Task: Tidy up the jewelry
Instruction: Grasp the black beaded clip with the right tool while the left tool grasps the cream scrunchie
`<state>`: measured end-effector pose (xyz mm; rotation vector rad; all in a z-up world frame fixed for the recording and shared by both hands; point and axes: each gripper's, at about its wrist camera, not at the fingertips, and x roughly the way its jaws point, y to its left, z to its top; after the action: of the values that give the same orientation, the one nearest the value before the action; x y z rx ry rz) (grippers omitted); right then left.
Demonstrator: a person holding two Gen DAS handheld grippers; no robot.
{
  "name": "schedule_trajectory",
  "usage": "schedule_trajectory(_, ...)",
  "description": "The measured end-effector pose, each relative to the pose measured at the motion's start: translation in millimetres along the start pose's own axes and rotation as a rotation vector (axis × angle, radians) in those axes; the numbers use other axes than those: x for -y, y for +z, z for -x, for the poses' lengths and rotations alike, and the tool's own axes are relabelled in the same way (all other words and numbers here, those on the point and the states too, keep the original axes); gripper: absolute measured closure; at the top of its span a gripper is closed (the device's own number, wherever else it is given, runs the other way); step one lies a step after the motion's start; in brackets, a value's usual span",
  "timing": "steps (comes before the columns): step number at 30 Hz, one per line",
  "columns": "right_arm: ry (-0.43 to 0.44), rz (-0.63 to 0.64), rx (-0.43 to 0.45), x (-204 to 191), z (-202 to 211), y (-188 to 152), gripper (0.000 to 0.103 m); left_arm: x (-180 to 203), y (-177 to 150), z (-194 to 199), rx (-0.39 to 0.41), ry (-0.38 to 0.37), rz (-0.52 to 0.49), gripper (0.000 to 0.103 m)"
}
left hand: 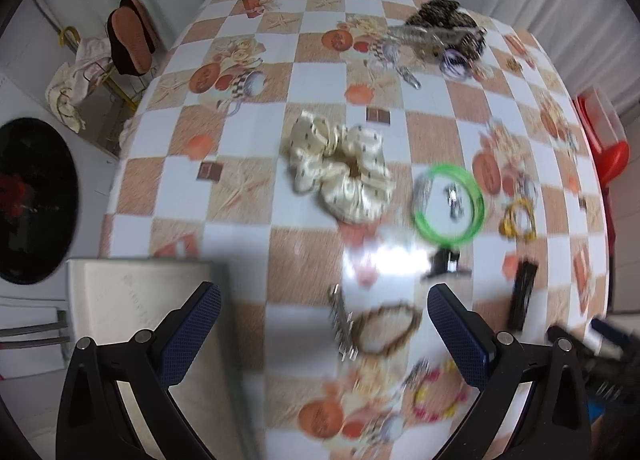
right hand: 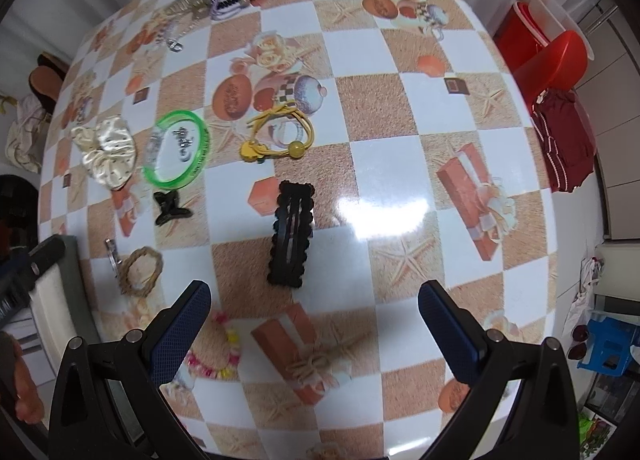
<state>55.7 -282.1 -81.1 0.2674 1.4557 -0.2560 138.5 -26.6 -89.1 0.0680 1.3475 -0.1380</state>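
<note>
Both grippers hang above a round table (right hand: 400,132) covered in glossy oilcloth printed with tan and white checks, gift boxes and starfish. The left gripper (left hand: 324,334) has its textured dark-blue pads spread wide with nothing between them; below the gap lie a woven brown bracelet (left hand: 386,326) and, touching its left side, a small silver clip (left hand: 340,320). Nearer still, by the right pad, sits a blurred ring of pink and yellow beads (left hand: 438,396). A grey metal tray (left hand: 120,300) sits at the table's left edge under the left finger.

The right gripper (right hand: 314,314) is likewise wide open and empty, tilted down toward the tabletop. Just ahead of its gap lies a long black hair clip (right hand: 291,236) with scalloped edges, flat on the cloth.

Farther on, a small black claw clip (right hand: 170,208) stands beside a translucent green plastic bangle (right hand: 176,150); a small metal ornament rests inside the ring, and a glittery piece touches its left rim. To the left of the bangle is a cream satin scrunchie (right hand: 106,150) with dark dots, puffy and crumpled. To the right lie yellow hair ties (right hand: 276,132) with round beads, loosely looped.

At the far edge is a heap of combs, a purple clip and dark patterned fabric (left hand: 440,32), too blurred to sort out.
</note>
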Motion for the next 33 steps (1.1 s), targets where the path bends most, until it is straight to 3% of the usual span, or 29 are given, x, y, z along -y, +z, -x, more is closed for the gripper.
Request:
schedule_trajectory(12, -0.021, -0.028, -0.019, -1.1, -52.5, 17.2, 0.000, -6.6, 55.1, -69.5, -0.012, -0.006, 0.158, 0.000)
schedule_trajectory(22, -0.066, 0.008, 0.011, -10.3, -72.9, 17.2, 0.009, -4.1, 64.4, -102.0, -0.026, 0.028, 0.155, 0.000)
schedule_trajectory(26, -0.071, 0.027, 0.034, -13.6, -69.4, 15.8, 0.020, 1.9, 64.9, -99.2, 0.003, 0.021, 0.112, 0.016)
schedule_trajectory(29, -0.068, 0.058, 0.053, -15.2, -64.7, 10.3, 0.043, 8.8, 64.7, -95.4, 0.014, 0.001, 0.080, 0.037)
schedule_trajectory(31, -0.067, 0.065, 0.055, -22.1, -60.7, 16.4, 0.069, 11.9, 65.6, -92.9, 0.019, -0.010, 0.067, 0.051)
schedule_trajectory(32, -0.062, 0.063, 0.054, -22.7, -60.2, 15.6, 0.071, 15.4, 66.2, -92.0, 0.023, -0.015, 0.061, 0.062)
schedule_trajectory(33, -0.060, 0.060, 0.052, -23.0, -60.5, 14.9, 0.071, 17.2, 66.9, -91.3, 0.022, -0.019, 0.054, 0.068)
